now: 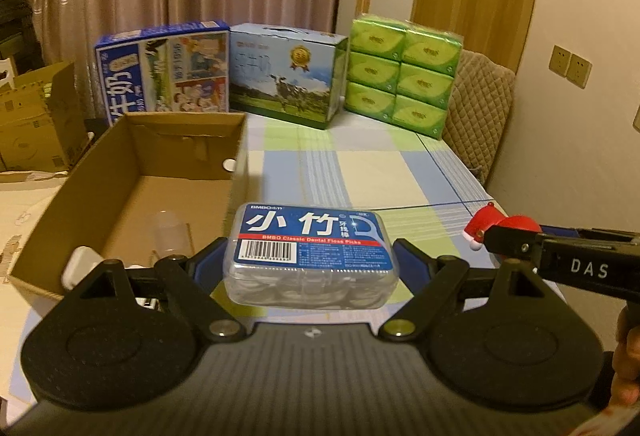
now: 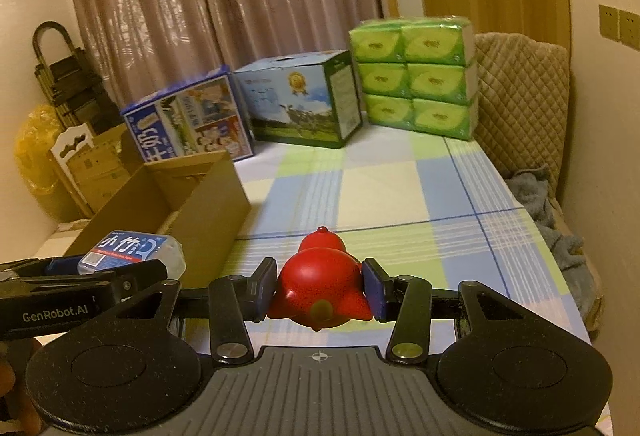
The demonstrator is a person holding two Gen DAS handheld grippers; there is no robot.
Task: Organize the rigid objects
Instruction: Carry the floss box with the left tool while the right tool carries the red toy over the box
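My left gripper [image 1: 310, 262] is shut on a clear dental floss pick box [image 1: 310, 256] with a blue label, held above the checked tablecloth beside the open cardboard box [image 1: 140, 172]. My right gripper [image 2: 320, 290] is shut on a red Santa-like toy figure [image 2: 320, 284], held above the cloth. The toy [image 1: 496, 226] and right gripper also show at the right in the left wrist view. The floss box [image 2: 132, 250] shows at the left in the right wrist view, next to the cardboard box [image 2: 208, 204]. Inside the cardboard box lie a clear small bottle [image 1: 170, 232] and a white object [image 1: 82, 264].
Two milk cartons [image 1: 164, 70] [image 1: 288, 72] and a green tissue pack [image 1: 404, 74] stand along the table's far edge [image 1: 360, 132]. A quilted chair [image 1: 476, 112] is at the right. Cardboard boxes [image 1: 36, 116] stand off the table's left.
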